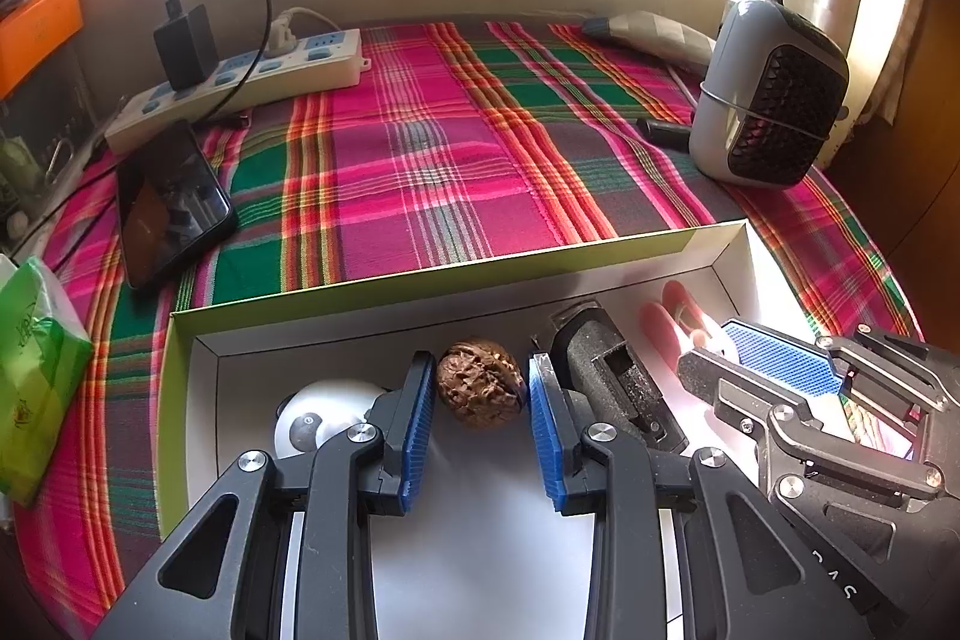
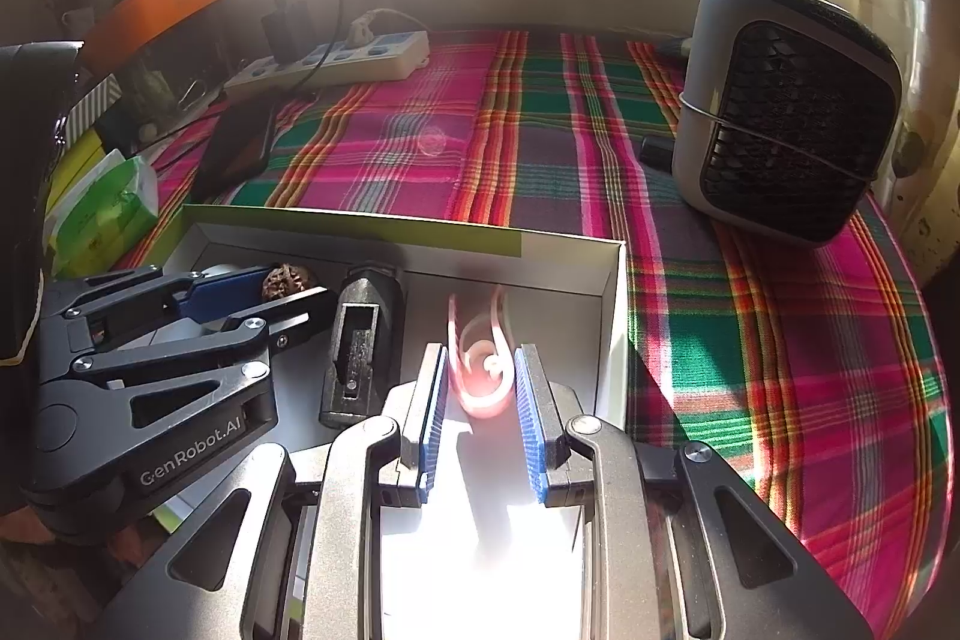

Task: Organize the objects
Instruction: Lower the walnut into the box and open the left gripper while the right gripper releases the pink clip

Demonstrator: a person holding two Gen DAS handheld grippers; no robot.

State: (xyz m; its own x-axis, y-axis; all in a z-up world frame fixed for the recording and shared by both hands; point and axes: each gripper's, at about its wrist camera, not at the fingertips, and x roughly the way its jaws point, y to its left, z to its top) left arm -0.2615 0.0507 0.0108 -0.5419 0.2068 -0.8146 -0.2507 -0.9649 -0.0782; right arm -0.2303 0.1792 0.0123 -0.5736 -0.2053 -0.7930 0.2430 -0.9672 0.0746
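Blue-padded fingers of the left gripper (image 1: 482, 370) are hovering low inside a shallow white box (image 1: 420, 274), jaws spread apart with a wrinkled brown walnut (image 1: 480, 379) sitting between the tips, close to both pads but not visibly squeezed by either. Beside it, the right gripper (image 2: 480, 373) is reaching into the same box, its jaws likewise parted around a curled pink clip-like item (image 2: 483, 364) washed out by sunlight; whether the pads are touching it cannot be told. A dark metal block tool (image 2: 363, 340) is lying in the box between the two, and a white round gadget (image 1: 324, 412) is resting at the left end. The box is sitting on a bright plaid cloth (image 1: 420, 148), with a small grey fan heater (image 1: 774, 94), a power strip (image 1: 258, 76) and a phone (image 1: 168, 202) lying beyond it. Judging from this, both hands are lining up pickups from the box; the next move is likely calling for each pair of jaws to close gently, the round walnut being prone to rolling out of a loose pinch.
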